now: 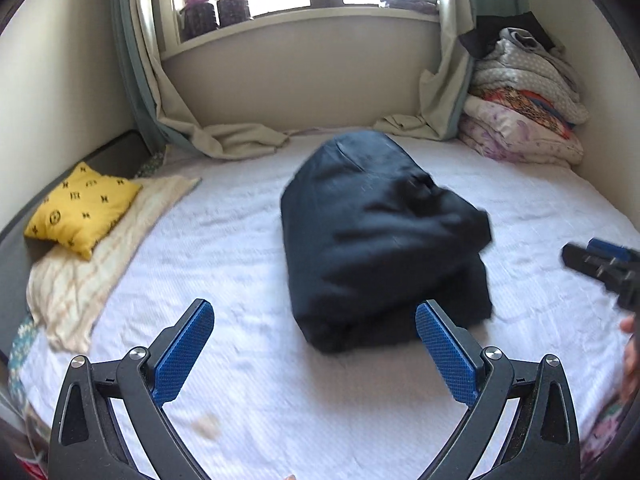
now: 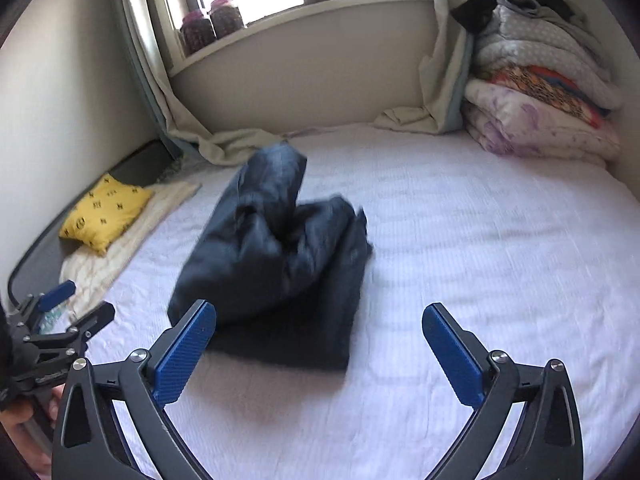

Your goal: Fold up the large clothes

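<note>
A dark navy garment [image 1: 380, 236] lies folded into a thick bundle on the white bed sheet [image 1: 224, 240]; in the right wrist view the same garment [image 2: 280, 264] shows an upper fold bulging over a flatter layer. My left gripper [image 1: 316, 320] hovers open above the sheet, just short of the bundle's near edge, nothing between its blue pads. My right gripper [image 2: 320, 324] is also open and empty, its left pad near the garment's near corner. Each gripper appears in the other's view: the right gripper [image 1: 600, 264] at the right edge, the left gripper [image 2: 68, 312] at the lower left.
A yellow patterned cushion [image 1: 82, 208] rests on a cream cloth [image 1: 100, 264] at the bed's left side. Stacked quilts [image 1: 524, 112] fill the far right corner. Curtains [image 1: 224, 140] drape onto the bed below the window sill, which holds two jars [image 1: 216, 10].
</note>
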`<move>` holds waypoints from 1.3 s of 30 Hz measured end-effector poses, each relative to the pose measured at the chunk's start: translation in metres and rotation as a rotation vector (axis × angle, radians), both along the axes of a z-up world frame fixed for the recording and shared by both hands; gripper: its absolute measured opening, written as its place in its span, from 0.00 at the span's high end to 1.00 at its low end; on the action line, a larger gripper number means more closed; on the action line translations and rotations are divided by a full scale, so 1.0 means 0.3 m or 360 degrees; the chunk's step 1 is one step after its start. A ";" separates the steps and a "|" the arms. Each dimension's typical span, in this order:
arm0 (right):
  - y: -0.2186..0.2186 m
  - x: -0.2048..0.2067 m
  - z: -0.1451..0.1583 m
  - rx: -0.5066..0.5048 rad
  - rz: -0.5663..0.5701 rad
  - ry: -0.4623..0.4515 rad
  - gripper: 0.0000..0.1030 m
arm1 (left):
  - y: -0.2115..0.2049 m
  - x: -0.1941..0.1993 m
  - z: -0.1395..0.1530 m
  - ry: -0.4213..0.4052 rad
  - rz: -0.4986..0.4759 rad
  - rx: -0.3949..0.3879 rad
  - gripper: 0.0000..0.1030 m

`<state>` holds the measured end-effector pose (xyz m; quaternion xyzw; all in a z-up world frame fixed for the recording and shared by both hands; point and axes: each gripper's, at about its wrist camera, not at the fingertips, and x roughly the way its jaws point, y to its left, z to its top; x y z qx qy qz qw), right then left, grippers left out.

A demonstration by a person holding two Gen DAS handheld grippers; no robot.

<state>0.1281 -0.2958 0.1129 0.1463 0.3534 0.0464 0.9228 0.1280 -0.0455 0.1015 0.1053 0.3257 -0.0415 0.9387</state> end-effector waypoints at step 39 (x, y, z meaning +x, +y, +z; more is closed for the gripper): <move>0.140 -0.237 -0.173 -0.0169 -0.0070 0.0149 0.00 | -0.028 -0.231 -0.181 0.0032 0.0054 -0.0048 0.00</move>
